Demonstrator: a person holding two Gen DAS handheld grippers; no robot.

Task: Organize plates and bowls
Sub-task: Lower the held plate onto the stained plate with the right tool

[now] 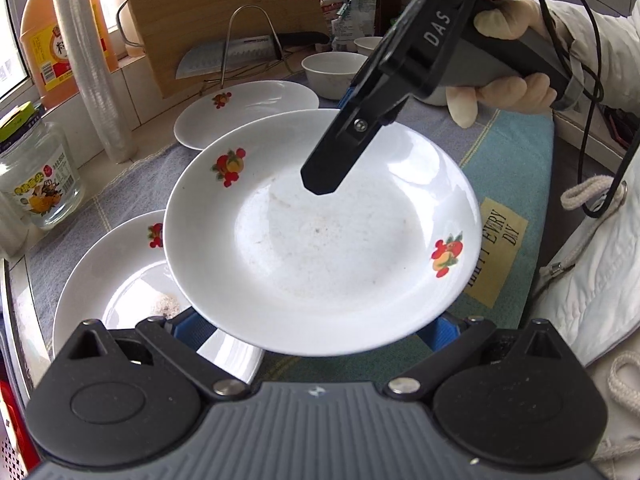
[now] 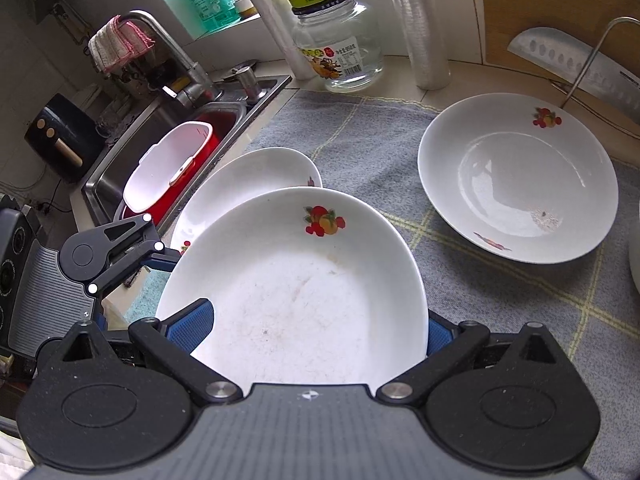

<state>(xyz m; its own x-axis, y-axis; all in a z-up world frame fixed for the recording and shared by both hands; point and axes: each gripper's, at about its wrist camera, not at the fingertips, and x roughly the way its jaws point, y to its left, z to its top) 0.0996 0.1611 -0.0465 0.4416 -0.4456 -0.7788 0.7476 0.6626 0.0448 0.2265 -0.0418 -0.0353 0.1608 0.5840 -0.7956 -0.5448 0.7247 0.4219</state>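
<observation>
A white plate with fruit prints [image 1: 320, 248] [image 2: 304, 288] hangs tilted above the cloth. My right gripper [image 2: 320, 320] [image 1: 320, 184] is shut on its rim, one finger on top and the other hidden beneath. My left gripper [image 1: 316, 330] [image 2: 160, 260] is open, its blue pads spread wide under the plate's near edge. Partly under the lifted plate lies a second matching plate [image 1: 120, 280] [image 2: 248, 172]. A third plate [image 1: 248, 112] [image 2: 516, 176] rests farther off on the cloth. Two white bowls [image 1: 332, 70] stand behind it.
A grey checked cloth [image 2: 380, 140] covers the counter. At the left is a sink [image 2: 108, 184] with a red basin and a tap. A glass jar [image 2: 340, 40], stacked plastic cups [image 1: 92, 60], an oil bottle, a knife on a wire rack [image 1: 228, 56] and a cutting board line the back. A gloved hand [image 1: 504, 92] holds the right gripper.
</observation>
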